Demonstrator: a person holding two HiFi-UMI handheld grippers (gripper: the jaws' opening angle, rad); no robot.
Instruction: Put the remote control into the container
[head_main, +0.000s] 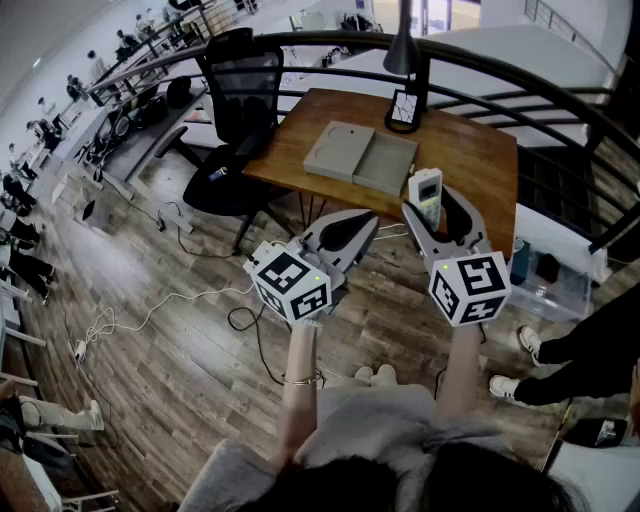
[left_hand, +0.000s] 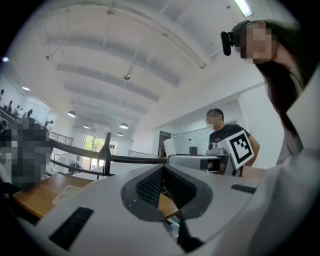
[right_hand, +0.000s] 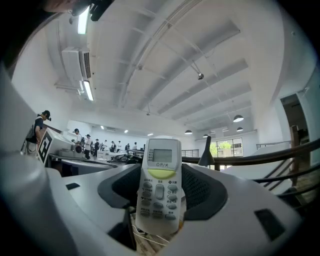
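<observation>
And the right gripper (head_main: 440, 222) clamps the slim white plastic remote control (right_hand: 159, 185) upright: grey screen, yellow-green button, grey keys. Over on the left gripper (left_hand: 162, 169), jaws pressed together.

Our left gripper (head_main: 350, 230) and our right gripper (head_main: 440, 212) have the same build: a smooth pale grey plastic shell, with black ribbed pads (left_hand: 150, 186) on the inner side of the jaws. Behind each one sits a white cube with black square markers (head_main: 290, 283), which carries a small green light. We wear a light grey top (head_main: 370, 420) and a thin bracelet (head_main: 298, 380) on the left wrist.
</observation>
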